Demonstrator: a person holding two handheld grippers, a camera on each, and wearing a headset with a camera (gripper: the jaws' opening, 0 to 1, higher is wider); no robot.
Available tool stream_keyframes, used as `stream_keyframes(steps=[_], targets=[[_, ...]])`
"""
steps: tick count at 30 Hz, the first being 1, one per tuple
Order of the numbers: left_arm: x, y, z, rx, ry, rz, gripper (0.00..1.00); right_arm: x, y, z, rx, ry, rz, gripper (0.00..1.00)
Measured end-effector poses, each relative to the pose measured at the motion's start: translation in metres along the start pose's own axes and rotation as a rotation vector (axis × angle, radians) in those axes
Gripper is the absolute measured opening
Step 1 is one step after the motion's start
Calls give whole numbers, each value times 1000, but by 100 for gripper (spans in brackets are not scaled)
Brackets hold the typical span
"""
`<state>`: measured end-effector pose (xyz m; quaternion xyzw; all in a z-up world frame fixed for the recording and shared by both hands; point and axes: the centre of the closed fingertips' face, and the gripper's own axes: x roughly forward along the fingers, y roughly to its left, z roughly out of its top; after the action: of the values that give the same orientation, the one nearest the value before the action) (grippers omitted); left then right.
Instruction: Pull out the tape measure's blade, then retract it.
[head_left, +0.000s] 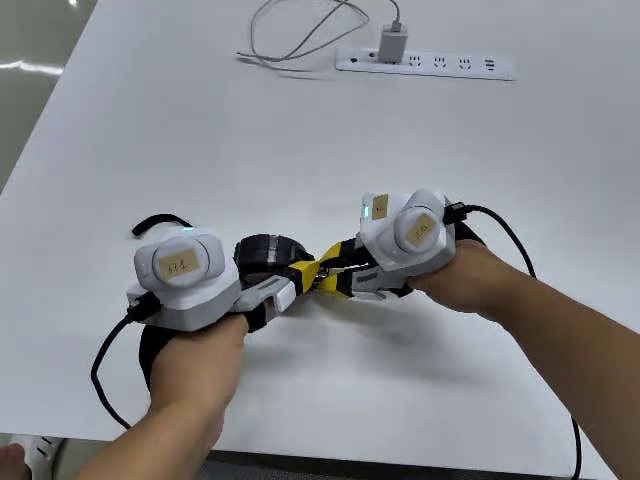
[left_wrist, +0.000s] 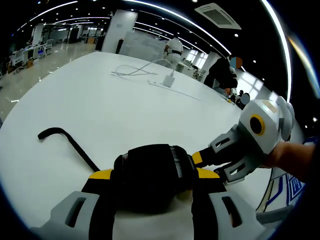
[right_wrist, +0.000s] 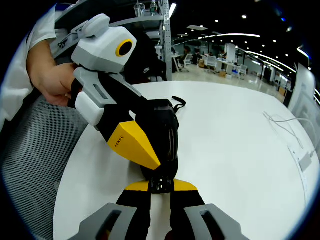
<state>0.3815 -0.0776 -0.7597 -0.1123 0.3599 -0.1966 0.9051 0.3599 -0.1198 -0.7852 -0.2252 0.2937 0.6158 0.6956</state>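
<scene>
Left tongs (left_wrist: 154, 174) grip the tape measure (right_wrist: 162, 127); right tongs (right_wrist: 161, 187) pinch its blade tip (right_wrist: 160, 183).

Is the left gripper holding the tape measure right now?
Yes, the left gripper has its jaws against both sides of the black tape measure.

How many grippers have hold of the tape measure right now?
2. The left gripper clamps the black tape measure around its case; the right gripper pinches the blade end at the case's mouth.
</scene>
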Motion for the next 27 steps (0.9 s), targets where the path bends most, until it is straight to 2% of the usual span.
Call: stream_keyframes(steps=[14, 16, 17, 18, 21, 27], targets=[[2, 0, -1, 5, 7, 5, 58, 1, 1, -1, -3, 12, -6, 11], [2, -1, -2, 30, 17, 4, 59, 1, 3, -2, -8, 23, -5, 12], [2, -2, -2, 60, 21, 8, 59, 1, 4, -3, -25, 33, -4, 12], [2, -2, -2, 42, 11, 11, 59, 1, 5, -2, -25, 28, -10, 13], [3, -1, -2, 49, 7, 14, 60, -1, 0, -2, 0, 25, -25, 18], [3, 0, -2, 48, 13, 12, 60, -1, 0, -2, 3, 26, -24, 18]])
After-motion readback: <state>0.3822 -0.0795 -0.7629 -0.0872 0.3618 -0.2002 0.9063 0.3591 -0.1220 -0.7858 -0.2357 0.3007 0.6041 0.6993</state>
